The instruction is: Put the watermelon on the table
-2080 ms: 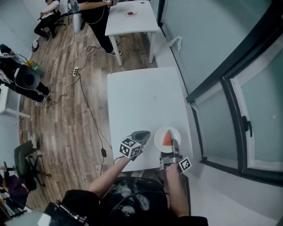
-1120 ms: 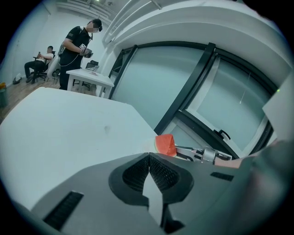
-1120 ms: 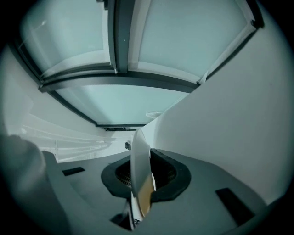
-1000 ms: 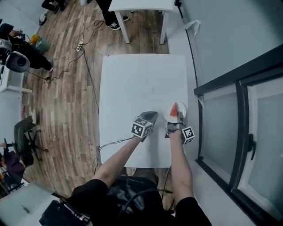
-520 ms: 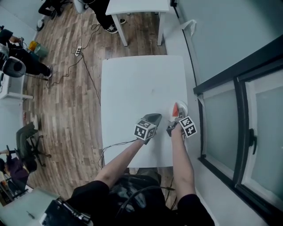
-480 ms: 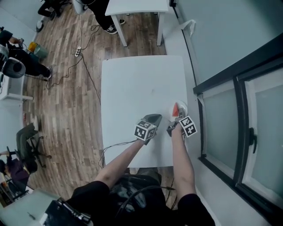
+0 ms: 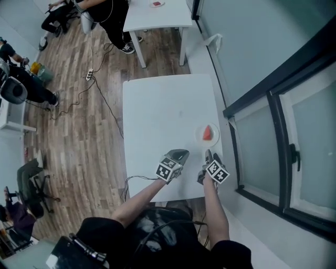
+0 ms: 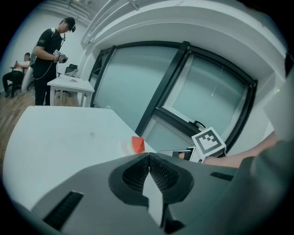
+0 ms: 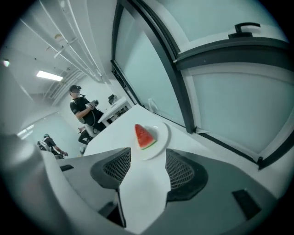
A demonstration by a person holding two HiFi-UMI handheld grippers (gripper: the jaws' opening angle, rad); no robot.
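A red watermelon wedge (image 7: 208, 133) lies on a small white plate (image 7: 200, 138) near the right edge of the white table (image 7: 163, 110). My right gripper (image 7: 208, 155) hovers short of the plate, on my side of it, open with nothing between its fingers. In the right gripper view the wedge (image 9: 144, 136) on the plate (image 9: 160, 136) sits just beyond the gripper (image 9: 148, 163). My left gripper (image 7: 183, 154) is shut and empty, left of the plate. The left gripper view shows that gripper (image 8: 148, 157), with the wedge (image 8: 137, 144) ahead to its right.
The plate is close to the table's right edge, beside a dark-framed window wall (image 7: 273, 121). Beyond stands a second white table (image 7: 157, 16) with a person (image 8: 50, 50) at it. Cables (image 7: 100, 100) trail over the wood floor at the left.
The right gripper, earlier at the wedge on the plate, has opened, rolled and drawn back toward me. The wedge stays on the plate. The left gripper has risen slightly.
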